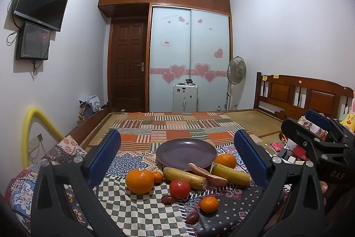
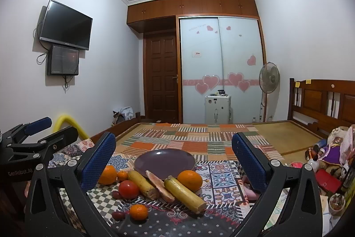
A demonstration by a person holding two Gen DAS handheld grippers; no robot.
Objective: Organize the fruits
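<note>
Both grippers, left gripper (image 1: 177,154) and right gripper (image 2: 174,159), jaws wide, nothing held. Purple plate (image 1: 186,151) bare; fruit piled just before it. Start with tomato (image 1: 180,189), gentle squeeze. Small dark fruit (image 1: 168,199), maybe dates.

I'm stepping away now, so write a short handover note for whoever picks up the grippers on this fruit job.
Left gripper: open, empty.
Right gripper: open, empty.
Plate: empty, on the patterned cloth.
In front of it: two big oranges, three small ones, a tomato, two bananas, a sausage-like piece, two dark red fruits.
Done: nothing.
Left: all of it.
</note>
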